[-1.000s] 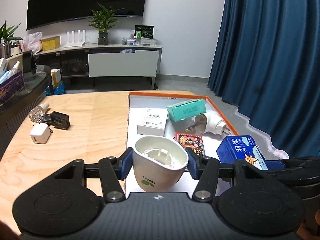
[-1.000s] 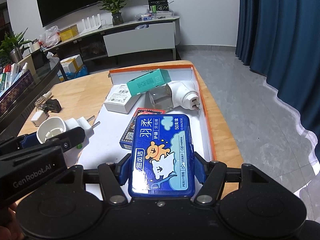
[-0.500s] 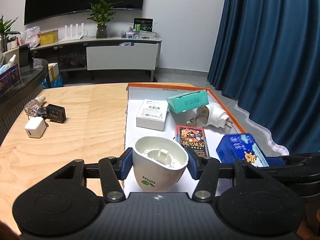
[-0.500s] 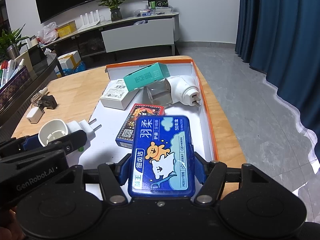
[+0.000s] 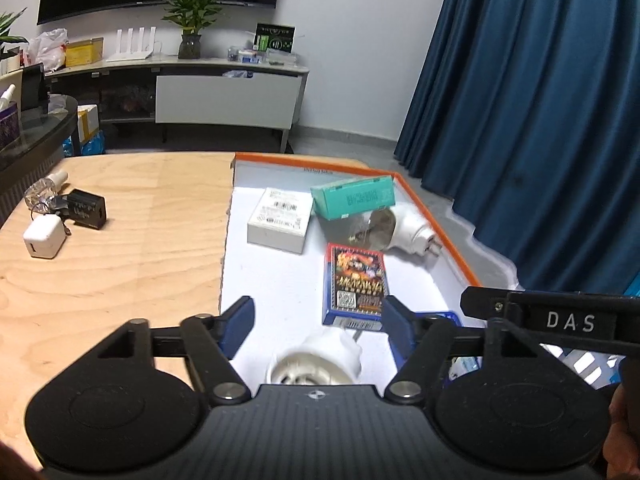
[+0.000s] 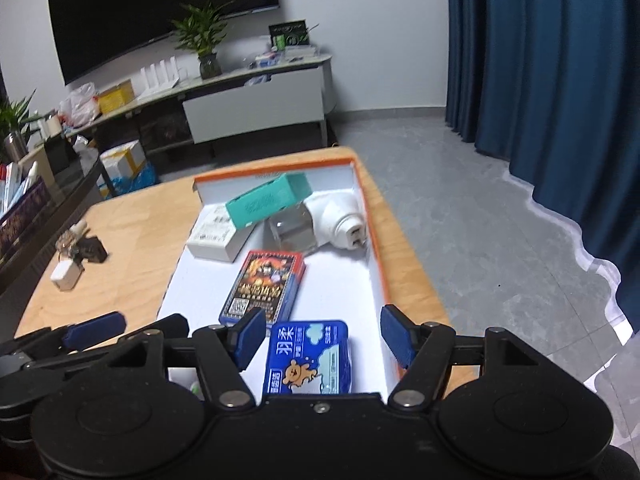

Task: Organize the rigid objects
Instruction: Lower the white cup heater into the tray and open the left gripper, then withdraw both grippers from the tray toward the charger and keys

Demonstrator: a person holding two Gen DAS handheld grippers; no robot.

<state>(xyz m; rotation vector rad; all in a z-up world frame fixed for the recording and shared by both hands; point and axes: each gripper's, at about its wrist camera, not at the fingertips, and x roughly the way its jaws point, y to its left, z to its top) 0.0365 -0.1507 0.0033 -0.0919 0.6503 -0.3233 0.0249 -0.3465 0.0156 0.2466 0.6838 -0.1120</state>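
Note:
An orange-rimmed white tray [image 5: 436, 224] [image 6: 372, 216] lies on the wooden table. My left gripper [image 5: 316, 320] is open; the white plug device [image 5: 316, 362] lies on the tray floor below its jaws. My right gripper [image 6: 322, 336] is open; the blue tin [image 6: 308, 360] lies flat in the tray under it. Further in lie a card box [image 5: 356, 284] [image 6: 264, 288], a white box [image 5: 280, 220] [image 6: 214, 236], a teal box [image 5: 354, 200] [image 6: 266, 200] and a white adapter [image 5: 412, 228] [image 6: 340, 220].
On the table left of the tray lie a white charger cube [image 5: 43, 237] [image 6: 64, 276], a black adapter [image 5: 86, 210] [image 6: 93, 251] and a small clear bottle [image 5: 42, 190]. Blue curtains [image 5: 540, 120] hang to the right. A sideboard stands behind.
Both grippers opened and pulled back. The left let go of the white plug device and the right let go of the blue tin; both now lie in the tray.

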